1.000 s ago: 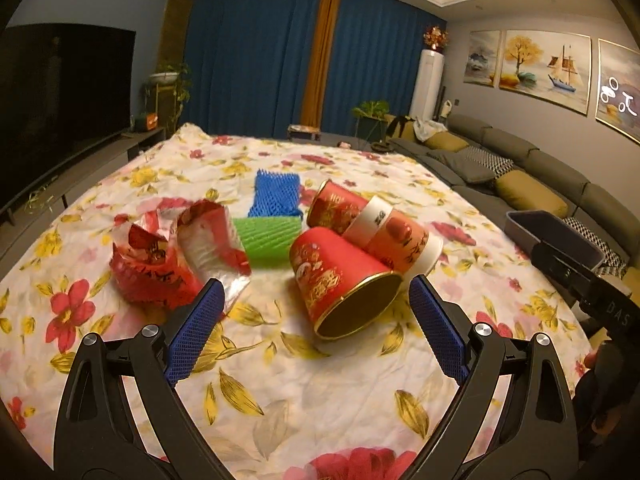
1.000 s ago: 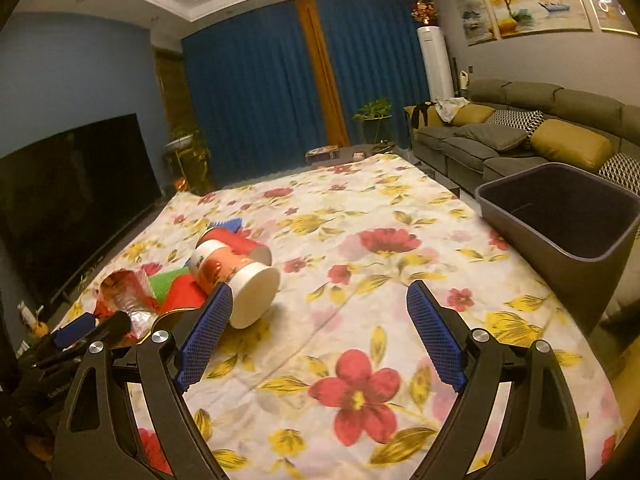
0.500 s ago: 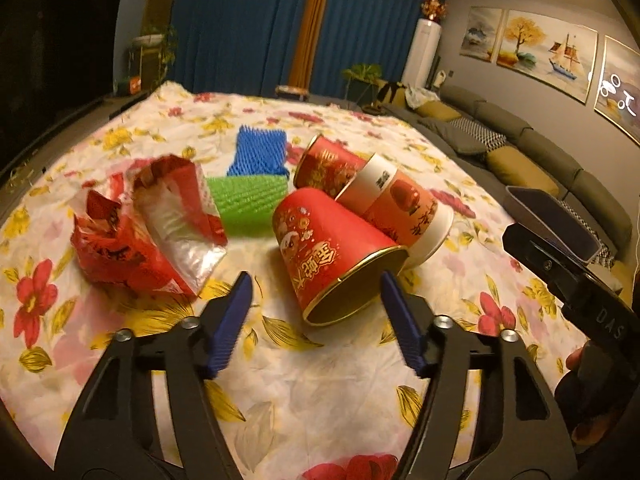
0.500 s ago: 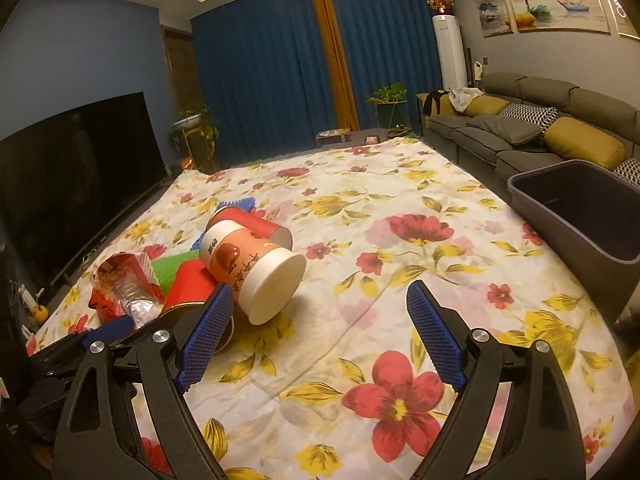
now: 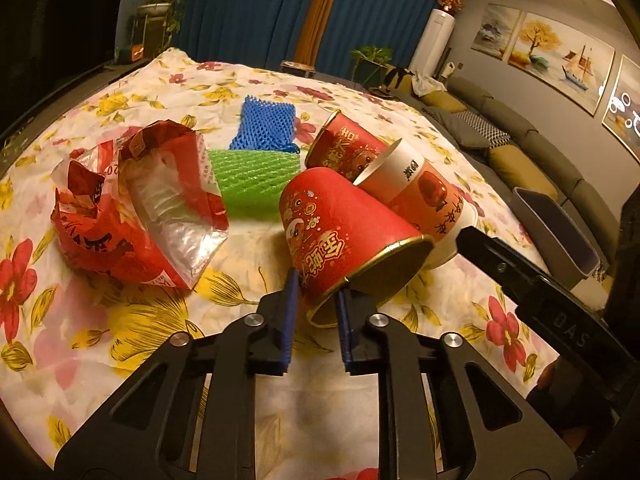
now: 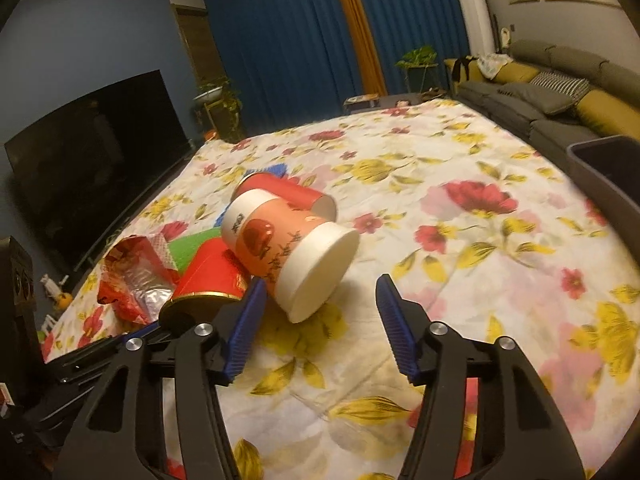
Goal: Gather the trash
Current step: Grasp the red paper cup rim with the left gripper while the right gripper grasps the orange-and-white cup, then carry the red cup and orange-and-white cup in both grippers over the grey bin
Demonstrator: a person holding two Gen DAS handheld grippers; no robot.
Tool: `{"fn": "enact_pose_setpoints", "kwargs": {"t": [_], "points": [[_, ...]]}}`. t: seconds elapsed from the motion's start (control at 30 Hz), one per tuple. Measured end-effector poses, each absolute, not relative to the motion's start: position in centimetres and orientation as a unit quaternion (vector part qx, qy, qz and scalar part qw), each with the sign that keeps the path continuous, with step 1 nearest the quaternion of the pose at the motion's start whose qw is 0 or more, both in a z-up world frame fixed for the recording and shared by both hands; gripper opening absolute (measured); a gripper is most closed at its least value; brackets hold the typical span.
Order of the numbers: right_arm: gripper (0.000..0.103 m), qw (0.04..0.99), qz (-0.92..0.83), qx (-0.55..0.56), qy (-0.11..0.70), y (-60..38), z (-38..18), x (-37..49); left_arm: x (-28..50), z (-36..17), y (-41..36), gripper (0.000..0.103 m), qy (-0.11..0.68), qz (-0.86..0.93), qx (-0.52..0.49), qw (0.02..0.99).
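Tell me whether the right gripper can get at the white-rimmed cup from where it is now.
Probably yes. The right gripper is open, and the white-rimmed cup lies on its side just ahead of it, mouth toward it, nothing between. The red cup crowds its left side.

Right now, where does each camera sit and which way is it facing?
Left wrist: on the left hand-held gripper, angled down at the gold-rimmed red cup whose rim its fingers straddle.
Right wrist: on the right hand-held gripper, facing the white-rimmed cup.
Shared: both cups, the foil bag, the grey bin.
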State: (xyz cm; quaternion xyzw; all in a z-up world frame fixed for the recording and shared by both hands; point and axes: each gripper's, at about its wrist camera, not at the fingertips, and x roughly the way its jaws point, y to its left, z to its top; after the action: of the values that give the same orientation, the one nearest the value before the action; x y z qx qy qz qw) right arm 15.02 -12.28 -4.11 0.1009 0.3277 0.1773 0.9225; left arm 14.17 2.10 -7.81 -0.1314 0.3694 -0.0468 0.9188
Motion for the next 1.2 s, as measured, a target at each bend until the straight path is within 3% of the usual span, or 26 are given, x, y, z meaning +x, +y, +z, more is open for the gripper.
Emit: {"fn": "enact_pose_setpoints", "kwargs": {"t": [0.27, 0.63, 1.2], "points": [[0.043, 0.909, 0.211, 0.125, 0.338, -11.1, -4.5, 16.3, 14.6, -8.1, 3.0, 0.006, 0.371, -0.059, -0.148, 0.915], [0.005, 0.910, 0.231, 0.109, 0.328, -9.8, -4.0, 16.2, 14.8, -8.5, 3.8, 0.002, 0.371, -0.071, -0.162, 0.911], [0.004, 0.930, 0.210, 0.100, 0.284, -12.8, -2.0, 12.8, 13.7, -7.7, 4.0, 0.001, 0.355, -0.078, -0.165, 0.917]]}}
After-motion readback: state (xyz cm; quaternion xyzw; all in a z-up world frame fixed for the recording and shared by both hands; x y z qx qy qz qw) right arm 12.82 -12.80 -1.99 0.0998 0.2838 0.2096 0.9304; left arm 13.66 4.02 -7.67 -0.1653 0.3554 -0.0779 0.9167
